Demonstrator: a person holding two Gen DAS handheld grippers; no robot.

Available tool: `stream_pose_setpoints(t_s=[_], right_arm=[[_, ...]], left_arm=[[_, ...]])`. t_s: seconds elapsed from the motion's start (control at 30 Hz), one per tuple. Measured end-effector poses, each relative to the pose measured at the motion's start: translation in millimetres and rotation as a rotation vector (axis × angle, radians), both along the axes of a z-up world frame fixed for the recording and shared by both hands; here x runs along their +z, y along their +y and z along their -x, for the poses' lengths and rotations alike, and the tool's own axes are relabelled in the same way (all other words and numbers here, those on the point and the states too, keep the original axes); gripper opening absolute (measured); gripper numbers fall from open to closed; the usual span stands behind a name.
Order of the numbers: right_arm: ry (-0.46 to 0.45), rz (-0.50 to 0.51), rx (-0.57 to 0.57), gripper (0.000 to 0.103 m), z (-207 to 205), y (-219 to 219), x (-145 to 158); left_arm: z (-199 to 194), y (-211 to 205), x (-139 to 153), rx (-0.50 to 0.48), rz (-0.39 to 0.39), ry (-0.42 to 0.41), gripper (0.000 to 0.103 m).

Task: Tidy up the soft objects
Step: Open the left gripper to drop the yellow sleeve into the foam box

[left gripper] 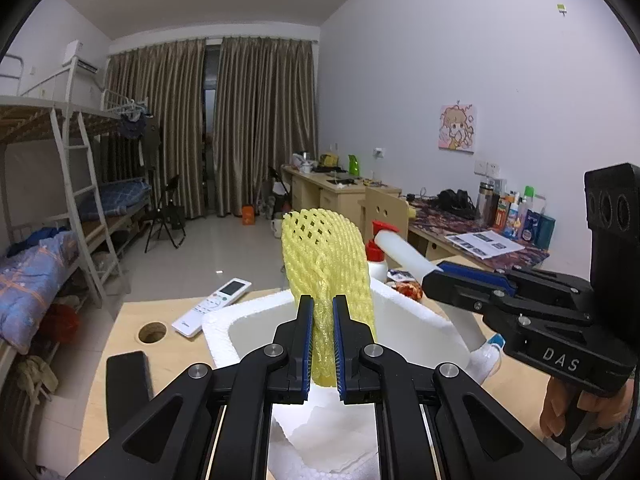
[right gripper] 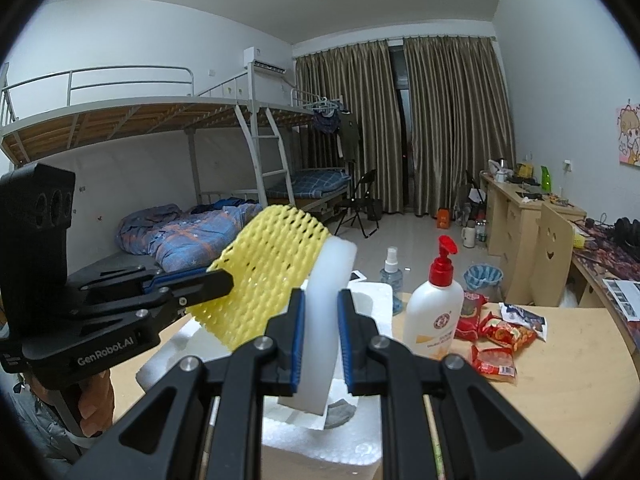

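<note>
Nearest the left wrist camera, the left gripper [left gripper: 322, 344] has its jaws closed on the pinched lower part of a yellow foam net [left gripper: 326, 264], which stands up from the jaws above the open white foam box [left gripper: 224, 320] on the wooden table [left gripper: 120, 344]. In the right wrist view, the right gripper [right gripper: 322, 340] has its jaws closed on a white foam strip [right gripper: 326, 312], held on edge over the same box, just to the right of the net and close beside it; whether the two touch I cannot tell. Both soft pieces are thus lifted and held over the box, neither yet laid inside, so the sorting looks to be midway at best. Some white sheet material lies at the near bottom of the box, perhaps already stowed. To the right on the table stand a lotion bottle [right gripper: 434, 312] and a small spray bottle [right gripper: 391, 276], with red snack packets [right gripper: 496, 340] near them; a remote control [left gripper: 212, 306] lies to the left of the box. What seems left is lowering each piece in and letting go.
</note>
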State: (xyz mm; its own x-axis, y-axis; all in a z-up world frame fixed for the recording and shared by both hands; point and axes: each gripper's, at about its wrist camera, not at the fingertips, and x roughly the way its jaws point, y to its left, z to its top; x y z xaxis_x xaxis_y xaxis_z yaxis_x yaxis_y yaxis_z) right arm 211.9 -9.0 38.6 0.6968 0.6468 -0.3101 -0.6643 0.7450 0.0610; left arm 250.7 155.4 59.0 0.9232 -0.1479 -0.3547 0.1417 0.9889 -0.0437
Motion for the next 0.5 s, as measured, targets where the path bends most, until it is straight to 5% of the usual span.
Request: stream_pose_setpoints(t_s=[0.17, 0.23, 0.3, 0.37, 0.5], right_arm=[[0.007, -0.001, -0.012, 0.019, -1.9, -0.4, 0.0], [0.007, -0.002, -0.015, 0.019, -1.2, -0.5, 0.4], [0.008, -0.001, -0.016, 0.019, -0.5, 0.1, 1.1], [0.008, 0.001, -0.017, 0.019, -0.2, 0.5, 1.2], [0.008, 0.001, -0.021, 0.019, -1.2, 1.6, 1.3]], left_arm=[[-2.2, -0.6, -3.1, -0.005, -0.008, 0.009, 0.014], [-1.6, -0.1, -3.5, -0.002, -0.006, 0.008, 0.029], [1.1, 1.5, -2.9, 0.012, -0.002, -0.007, 0.069], [8.6, 3.9, -0.4, 0.032, 0.005, -0.052, 0.084], [17.3, 5.5, 3.7, 0.078, -0.008, -0.107, 0.091]])
